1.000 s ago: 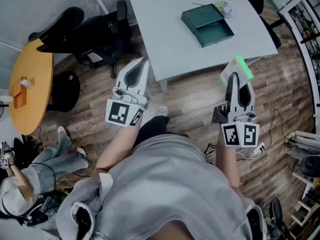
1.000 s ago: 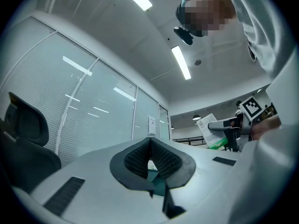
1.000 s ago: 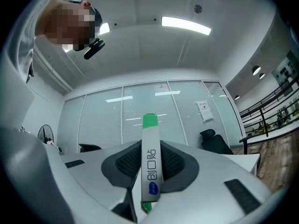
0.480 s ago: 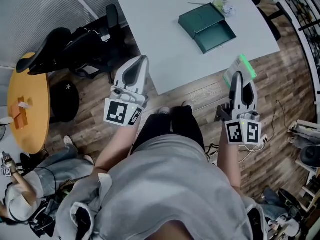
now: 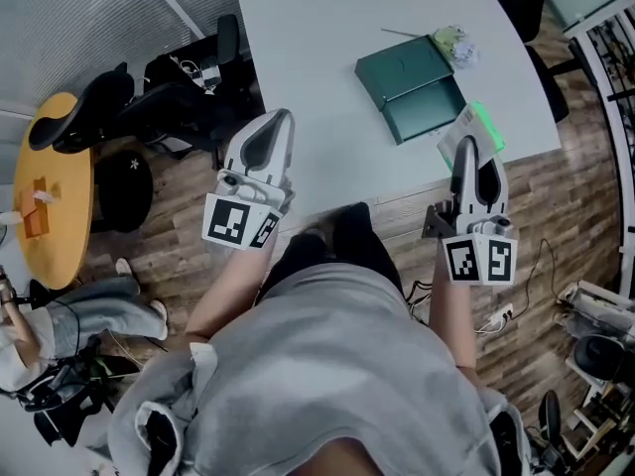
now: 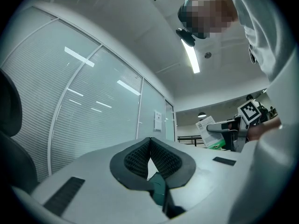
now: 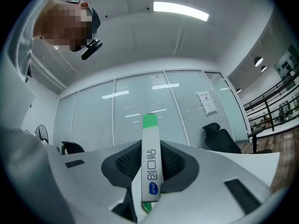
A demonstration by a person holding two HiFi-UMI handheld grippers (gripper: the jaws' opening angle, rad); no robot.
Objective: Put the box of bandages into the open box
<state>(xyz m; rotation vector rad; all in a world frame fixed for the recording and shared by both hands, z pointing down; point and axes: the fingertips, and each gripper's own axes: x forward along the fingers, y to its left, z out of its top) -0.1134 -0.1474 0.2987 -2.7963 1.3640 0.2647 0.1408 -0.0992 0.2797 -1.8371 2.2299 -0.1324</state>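
Note:
The open box is dark green, its lid folded back, lying on the white table at the near right. My right gripper is shut on the box of bandages, a thin white carton with a green end; it hangs just over the table's near edge, a little right of and nearer than the open box. In the right gripper view the bandage box stands upright, pinched between the pads. My left gripper is shut and empty near the table's left front edge; its jaws touch at the tips.
A small bunch of pale flowers lies beside the open box. Black office chairs stand left of the table, with a round orange table beyond them. Another seated person is at the lower left. Metal shelving lines the right.
I have stepped closer to the table: both grippers now reach its near edge, and the bandage box has come from over the floor to beside the open box.

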